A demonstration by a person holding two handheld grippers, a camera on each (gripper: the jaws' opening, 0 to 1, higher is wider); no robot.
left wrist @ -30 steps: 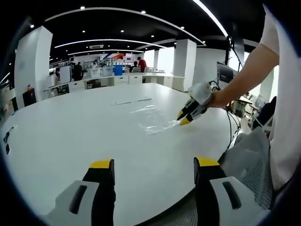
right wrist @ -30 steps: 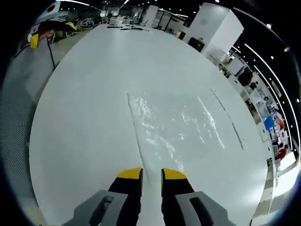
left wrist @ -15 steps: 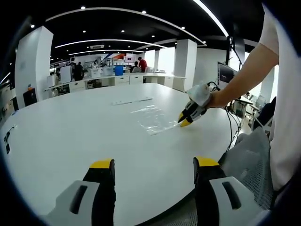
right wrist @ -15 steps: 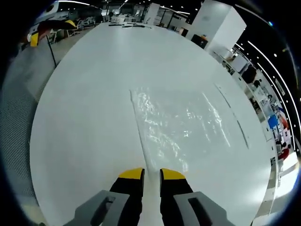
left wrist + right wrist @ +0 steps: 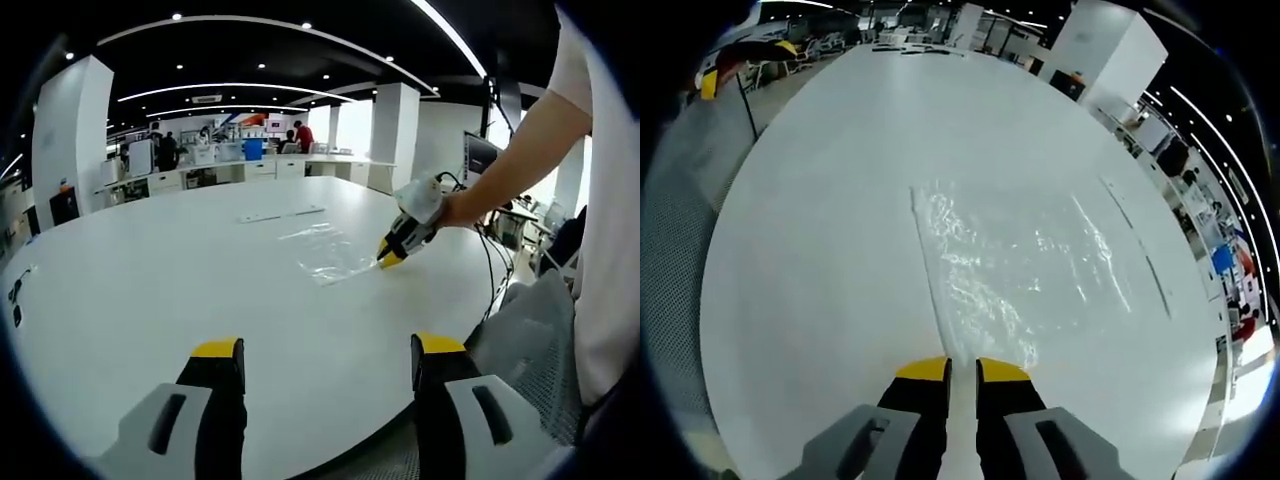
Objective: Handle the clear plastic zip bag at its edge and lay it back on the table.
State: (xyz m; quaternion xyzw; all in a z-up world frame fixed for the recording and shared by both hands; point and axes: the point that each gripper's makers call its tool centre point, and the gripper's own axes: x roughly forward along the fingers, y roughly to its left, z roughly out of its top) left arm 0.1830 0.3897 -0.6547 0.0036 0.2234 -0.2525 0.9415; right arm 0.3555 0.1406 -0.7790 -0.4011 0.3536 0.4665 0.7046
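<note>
at the bag (image 5: 1010, 270) edge, right gripper (image 5: 960, 368) has narrowed.

The left gripper view is looking low across the white table (image 5: 150, 290) from its near edge, facing a distant office hall, well back from the right gripper (image 5: 390, 255). The right gripper view is riding close above the tabletop (image 5: 840, 200), pointing down along the clear plastic zip bag (image 5: 1020, 270). Both views are sharing the bag (image 5: 325, 255) and the table around it.
</note>
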